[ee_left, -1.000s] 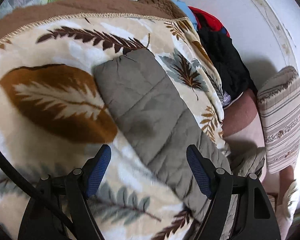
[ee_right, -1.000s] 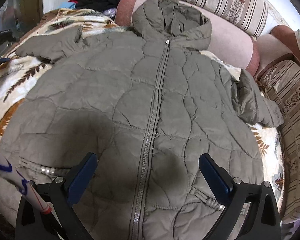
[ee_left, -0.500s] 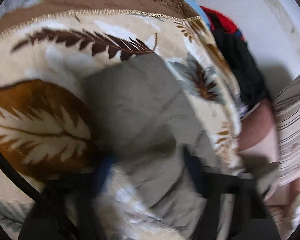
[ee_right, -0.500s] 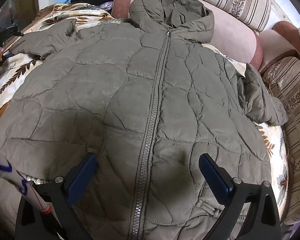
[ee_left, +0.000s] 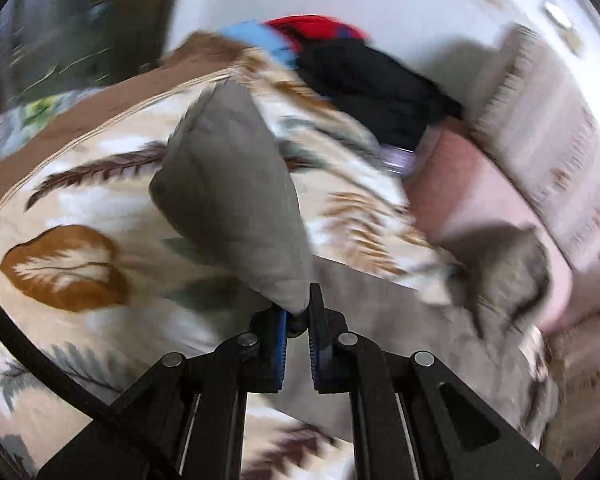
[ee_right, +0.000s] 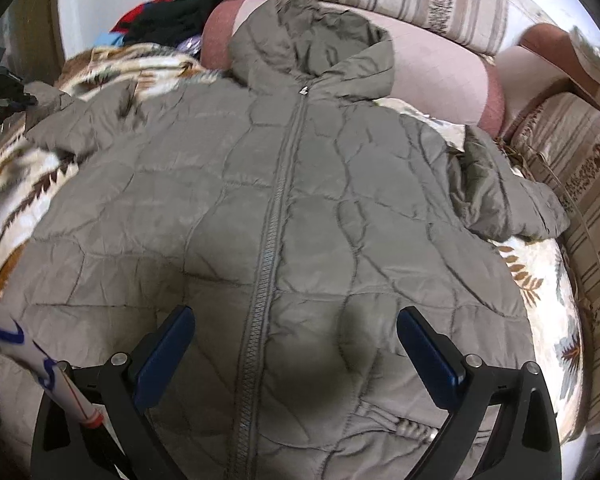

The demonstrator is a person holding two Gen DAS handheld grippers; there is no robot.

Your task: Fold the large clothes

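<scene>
Left wrist: the left hand-held gripper pinches the jacket's sleeve, lifting it off the leaf-print blanket to fold inward

Right wrist: the right hand-held gripper hovers wide over the jacket, spread flat on that blanket for folding

Soft, even indoor light, no glare anywhere. My left view is smeared by motion: the leaf-print blanket, the pile of clothes and the striped cushion all streak, while my left gripper stays sharp. My right view is clearer, a little soft toward the left edge. A dark blurry shadow lies on the jacket between the fingers of my right gripper. Both views bulge and darken to black at the corners
</scene>
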